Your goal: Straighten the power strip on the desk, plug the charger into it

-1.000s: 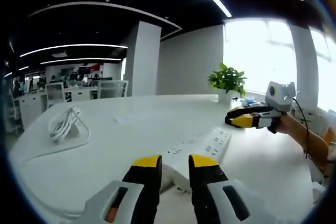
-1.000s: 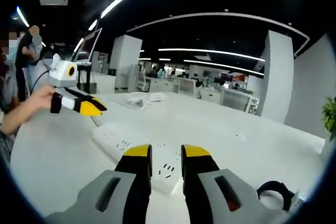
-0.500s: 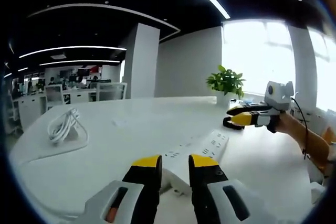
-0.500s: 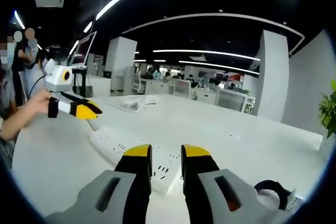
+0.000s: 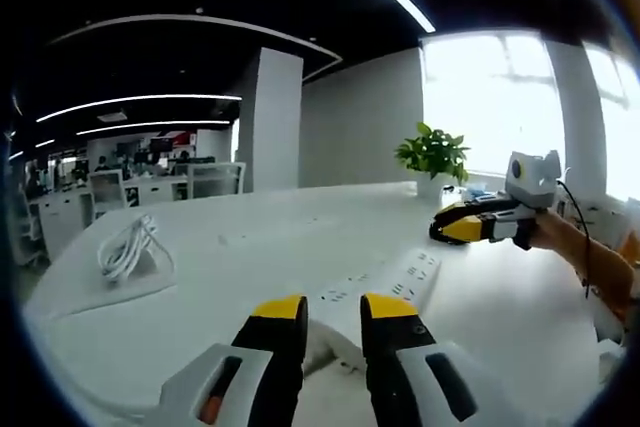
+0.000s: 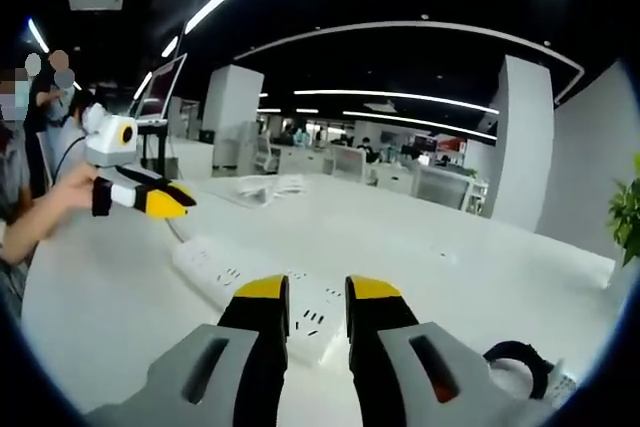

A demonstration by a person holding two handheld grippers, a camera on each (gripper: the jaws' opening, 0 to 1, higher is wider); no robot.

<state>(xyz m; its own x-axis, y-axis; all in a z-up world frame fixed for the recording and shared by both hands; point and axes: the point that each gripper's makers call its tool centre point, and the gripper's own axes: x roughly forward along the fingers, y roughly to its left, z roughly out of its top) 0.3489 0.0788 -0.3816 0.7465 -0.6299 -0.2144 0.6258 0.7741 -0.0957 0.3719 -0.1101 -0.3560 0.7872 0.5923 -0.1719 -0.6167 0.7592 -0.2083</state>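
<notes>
Strip lying flat on desk, one end before each gripper. Left gripper and right gripper hovering above ends, jaws slightly apart, gripping nothing. Advising: squaring strip from both ends evenly, avoiding sockets.

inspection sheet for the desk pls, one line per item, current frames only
Surface: white desk, bare around the job's things.
Job's things: white power strip lying flat, sockets up; charger not identifiable.
Clutter: potted plant at the far edge; a dark ring-shaped item by the right tool, too small to identify.
Grippers: left tool and right tool each hang over an end of the strip, jaws apart, holding nothing.
Cables: coiled white cable on the desk, apart from the strip.
Surroundings: open office, desks and chairs behind, pillar, bright window.
</notes>
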